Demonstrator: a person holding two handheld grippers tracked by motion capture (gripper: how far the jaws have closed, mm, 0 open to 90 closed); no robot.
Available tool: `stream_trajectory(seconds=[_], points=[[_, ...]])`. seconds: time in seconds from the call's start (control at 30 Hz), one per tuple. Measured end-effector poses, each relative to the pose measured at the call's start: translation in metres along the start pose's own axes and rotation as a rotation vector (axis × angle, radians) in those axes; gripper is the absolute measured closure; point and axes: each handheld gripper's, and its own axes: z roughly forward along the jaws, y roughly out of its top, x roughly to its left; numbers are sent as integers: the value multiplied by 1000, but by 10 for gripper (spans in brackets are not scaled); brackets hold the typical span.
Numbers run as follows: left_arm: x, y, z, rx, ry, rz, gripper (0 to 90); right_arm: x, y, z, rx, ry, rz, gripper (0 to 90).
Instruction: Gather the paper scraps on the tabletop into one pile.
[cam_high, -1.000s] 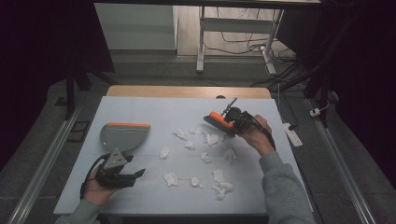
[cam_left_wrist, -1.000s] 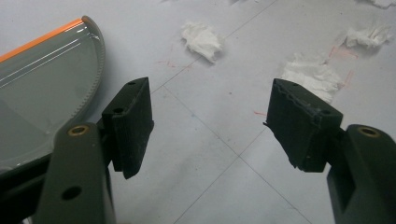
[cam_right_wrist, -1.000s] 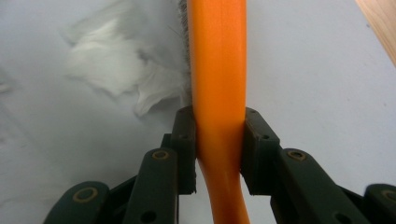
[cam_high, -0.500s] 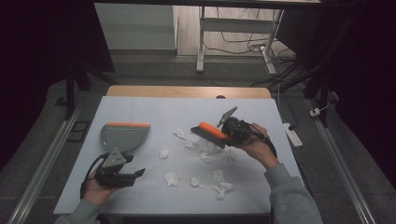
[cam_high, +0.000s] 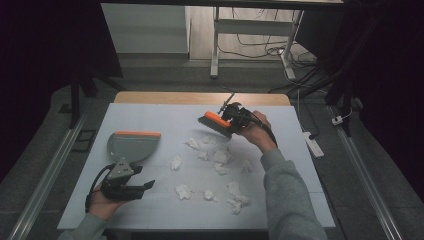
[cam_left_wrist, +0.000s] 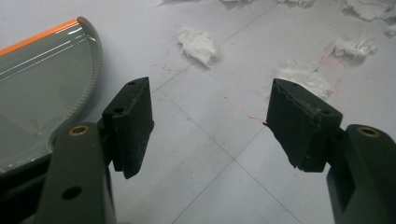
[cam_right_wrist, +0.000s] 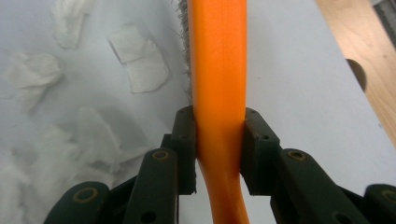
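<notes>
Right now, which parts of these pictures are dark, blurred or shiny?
High view: surroundings dark, table evenly lit. Left gripper view: sharp, soft glare stripes on the dustpan. Right gripper view: brush handle close and soft, paper scraps slightly blurred.

Dustpan (cam_high: 131, 146) left of paper scraps (cam_high: 215, 156)

Open tabletop (cam_high: 300, 150) from 12 to 4 o'clock of the paper scraps (cam_high: 215, 156). Blocked at 9 o'clock by the dustpan (cam_high: 131, 146), at 7 by the left gripper (cam_high: 142, 186). Brush (cam_high: 216, 123) overhead at 12, clamped in the right gripper (cam_high: 231, 120). Clear lane dustpan to scraps.
</notes>
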Motion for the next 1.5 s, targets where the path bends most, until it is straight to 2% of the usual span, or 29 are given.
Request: stream_trajectory(seconds=[0.1, 0.23, 0.33, 0.37, 0.53, 0.6, 0.67, 0.7, 0.8, 0.87, 1.03, 1.17, 1.2, 1.23, 1.27, 1.43, 1.5], points=[[0, 0, -1, -12, -14, 4, 325, 5, 3, 7, -5, 11, -37, 699], [-1, 1, -1, -15, -29, 4, 324, 17, 8, 6, 22, 20, -85, 699], [-1, 1, -1, -19, -35, -2, 324, 26, 7, 3, 39, 19, -144, 700], [-1, 1, -2, -22, -39, -5, 324, 29, 6, 2, 36, 34, -162, 700], [-1, 1, -3, -30, -44, -9, 325, 46, -3, -7, 25, 62, -196, 700], [-2, 1, -3, -31, -45, -8, 325, 51, -7, -12, 20, 74, -200, 700], [-2, 2, -3, -31, -44, -8, 325, 50, -11, -19, -5, 98, -181, 700], [-2, 2, -3, -30, -44, -8, 325, 49, -12, -22, -23, 93, -167, 700], [-2, 2, -3, -30, -40, -8, 325, 38, -11, -27, -56, 42, -106, 700], [-2, 2, -3, -28, -39, -5, 325, 29, -8, -25, -52, 8, -73, 700], [-2, 1, -2, -26, -38, -9, 326, 15, 6, -8, -29, -31, -40, 700], [-1, 1, -1, -22, -41, -5, 326, 14, 18, 12, 24, -32, -70, 701], [-1, 0, -1, -22, -42, -7, 327, 14, 20, 13, 6, -13, -80, 701], [-1, 0, -1, -21, -44, -7, 327, 17, 23, 13, 15, -3, -81, 701], [-1, 0, 0, -20, -44, -7, 327, 20, 25, 14, 23, -2, -111, 701], [-1, 0, -1, -20, -44, -4, 327, 39, 26, 8, 52, 13, -199, 702], [-2, 0, -1, -22, -44, -5, 327, 48, 22, 3, 54, 36, -210, 703]])
